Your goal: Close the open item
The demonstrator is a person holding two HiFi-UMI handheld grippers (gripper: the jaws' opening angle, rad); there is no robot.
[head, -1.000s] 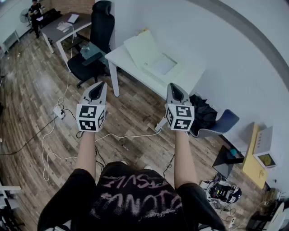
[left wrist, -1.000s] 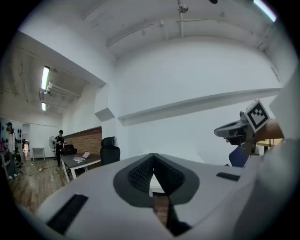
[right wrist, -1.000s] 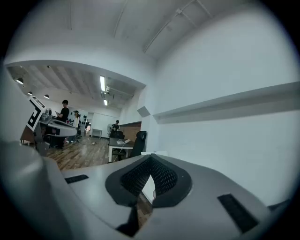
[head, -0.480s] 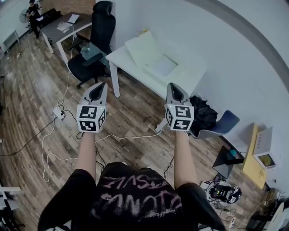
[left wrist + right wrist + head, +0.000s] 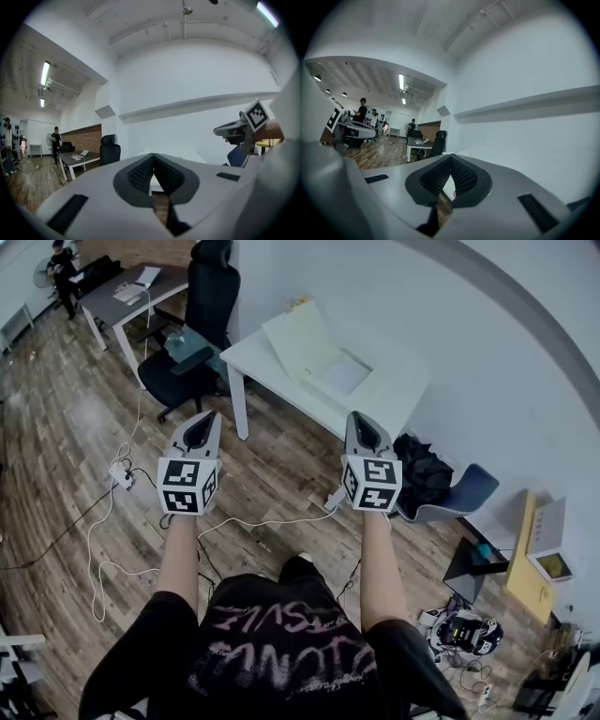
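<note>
Wood-floor office; only head view shows open white flat box (image 5: 339, 374) on far white table (image 5: 249, 356); left gripper (image 5: 208, 417), right gripper (image 5: 358, 417) jaws pressed together, empty.

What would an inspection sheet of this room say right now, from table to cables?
Surface: white table ahead of both grippers; wood floor below them.
Job's things: pale flat box on the table, apparently open, untouched.
Clutter: black bag by the wall.
Grippers: left gripper and right gripper both shut, empty, held side by side in the air.
Cables: white cable across the floor; power strip to the left.
Surroundings: black office chair, blue chair, second desk, a person far off.
</note>
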